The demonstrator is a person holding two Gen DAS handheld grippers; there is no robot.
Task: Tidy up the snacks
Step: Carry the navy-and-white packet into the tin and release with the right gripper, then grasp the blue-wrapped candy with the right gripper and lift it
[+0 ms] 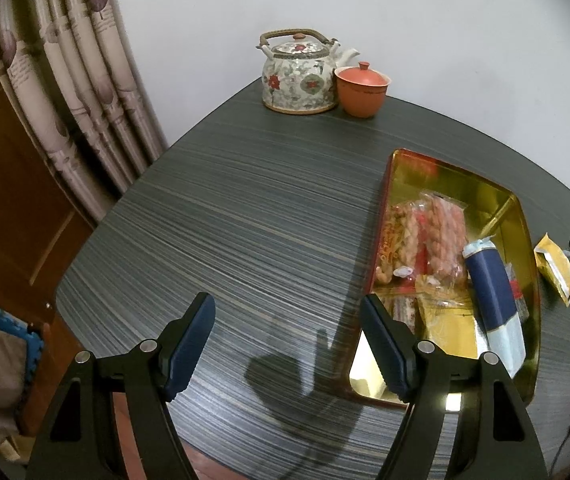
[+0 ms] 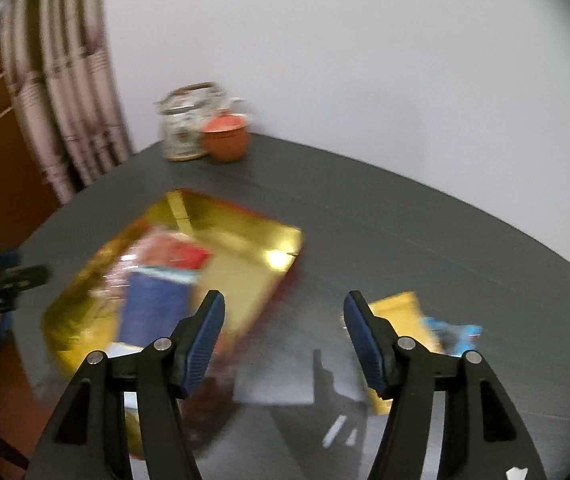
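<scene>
Yellow snack packet (image 2: 399, 316) on table (image 2: 405, 232), outside gold tray (image 2: 245, 248), just right of right gripper (image 2: 283, 336). Both jaws wide, empty. Left gripper (image 1: 287, 340) well apart; right nearer.

- The left gripper (image 1: 287, 344) hangs over the dark striped table (image 1: 245, 208), jaws wide apart and nothing between them.
- Right of it lies a gold tray (image 1: 445, 184) holding a clear bag of twisted snacks (image 1: 425, 236), a navy packet (image 1: 489, 284) and a yellow packet (image 1: 451, 330).
- A yellow sachet (image 1: 557, 268) lies on the table just beside the tray (outside its rim).
- A floral teapot (image 1: 299, 74) and an orange lidded cup (image 1: 361, 88) touch at the far edge.
</scene>
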